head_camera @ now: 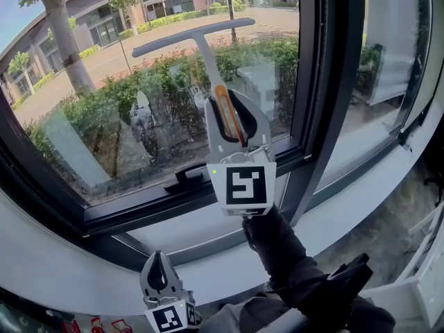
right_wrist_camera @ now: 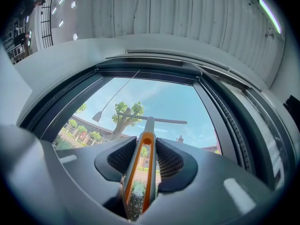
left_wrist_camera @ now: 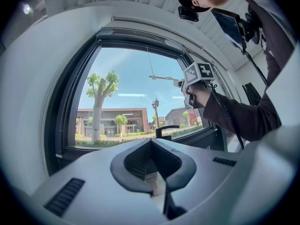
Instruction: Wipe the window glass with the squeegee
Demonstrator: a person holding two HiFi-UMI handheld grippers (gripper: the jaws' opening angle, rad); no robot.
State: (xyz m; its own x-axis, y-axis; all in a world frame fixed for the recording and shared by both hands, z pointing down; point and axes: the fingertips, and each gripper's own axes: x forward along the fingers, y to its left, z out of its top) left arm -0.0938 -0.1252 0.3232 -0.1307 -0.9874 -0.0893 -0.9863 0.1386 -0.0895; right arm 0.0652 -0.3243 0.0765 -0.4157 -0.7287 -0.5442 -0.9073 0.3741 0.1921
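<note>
A squeegee (head_camera: 205, 57) with a grey T-shaped blade and an orange-edged handle stands upright against the window glass (head_camera: 104, 103), its blade high on the pane. My right gripper (head_camera: 229, 103) is shut on its handle from below. In the right gripper view the handle runs up between the jaws of the right gripper (right_wrist_camera: 146, 142) to the squeegee blade (right_wrist_camera: 152, 120). My left gripper (head_camera: 157, 257) hangs low below the sill, shut with nothing in it. The left gripper view shows the left gripper (left_wrist_camera: 151, 144) with its jaws together, and the squeegee (left_wrist_camera: 161, 78) far ahead on the glass.
A black window handle (head_camera: 187, 174) sticks out from the lower frame. A dark mullion (head_camera: 333, 82) separates this pane from a second pane (head_camera: 395, 61) on the right. The white sill (head_camera: 347, 214) runs below. A dark sleeve (head_camera: 291, 262) reaches up to the right gripper.
</note>
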